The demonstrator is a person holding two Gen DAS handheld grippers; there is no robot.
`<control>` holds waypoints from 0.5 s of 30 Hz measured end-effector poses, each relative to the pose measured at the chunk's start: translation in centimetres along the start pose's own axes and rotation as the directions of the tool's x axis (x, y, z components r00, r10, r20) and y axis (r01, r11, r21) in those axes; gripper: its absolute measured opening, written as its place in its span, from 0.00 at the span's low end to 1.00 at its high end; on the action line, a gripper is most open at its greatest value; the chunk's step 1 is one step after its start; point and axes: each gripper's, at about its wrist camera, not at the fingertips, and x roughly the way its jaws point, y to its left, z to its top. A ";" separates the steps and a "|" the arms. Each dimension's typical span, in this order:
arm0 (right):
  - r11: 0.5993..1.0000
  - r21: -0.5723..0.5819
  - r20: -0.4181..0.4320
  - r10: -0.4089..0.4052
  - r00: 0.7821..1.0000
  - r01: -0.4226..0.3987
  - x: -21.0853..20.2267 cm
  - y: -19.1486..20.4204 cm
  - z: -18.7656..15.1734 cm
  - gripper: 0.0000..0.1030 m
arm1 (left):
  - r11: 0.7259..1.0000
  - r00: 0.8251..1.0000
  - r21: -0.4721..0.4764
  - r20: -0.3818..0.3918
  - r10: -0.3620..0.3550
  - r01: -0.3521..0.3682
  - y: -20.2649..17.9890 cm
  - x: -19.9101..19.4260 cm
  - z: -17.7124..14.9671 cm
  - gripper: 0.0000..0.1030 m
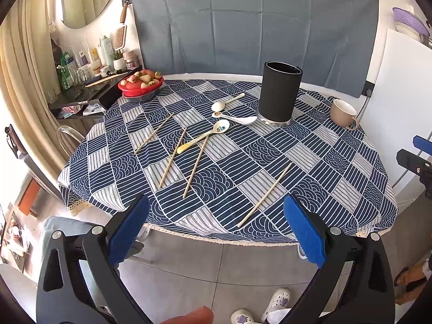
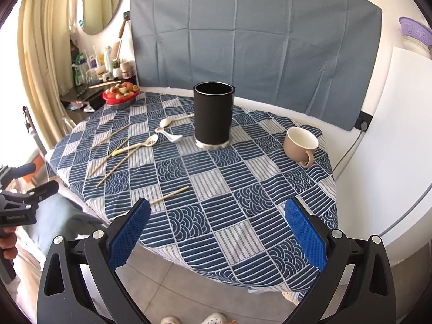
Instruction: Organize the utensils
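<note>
Left gripper (image 1: 216,229), right gripper (image 2: 217,232): my jaws wide apart, empty, off table edge. Nearest chopstick (image 1: 266,195) loose on cloth; others, spoons (image 1: 216,129) beyond; black holder (image 1: 279,94) upright, empty-looking. I'd pinch mid-shaft, drop in tip-down.

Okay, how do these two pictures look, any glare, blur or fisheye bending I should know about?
Left wrist view: sharp on the chopsticks and black holder; daylight washes out the white board at right, and the table edge bows strongly. Right wrist view: also sharp, but the wall right of the beige mug is blown out, the left edge by the curtain overexposed, and the corners are vignetted black.
</note>
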 end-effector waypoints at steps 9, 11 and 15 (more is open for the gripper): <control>1.000 0.001 0.001 0.001 1.000 -0.001 0.2 0.1 0.1 0.92 | 1.000 1.000 0.014 -0.003 0.002 -0.002 0.0 0.1 0.1 0.94; 1.000 -0.002 0.000 0.002 1.000 -0.002 0.3 0.2 0.1 0.92 | 1.000 1.000 0.019 -0.003 0.009 -0.009 0.0 0.1 0.0 0.94; 1.000 -0.005 0.000 -0.004 1.000 0.004 0.3 0.4 0.1 0.92 | 1.000 1.000 0.018 -0.013 -0.004 0.004 0.1 0.1 -0.1 0.94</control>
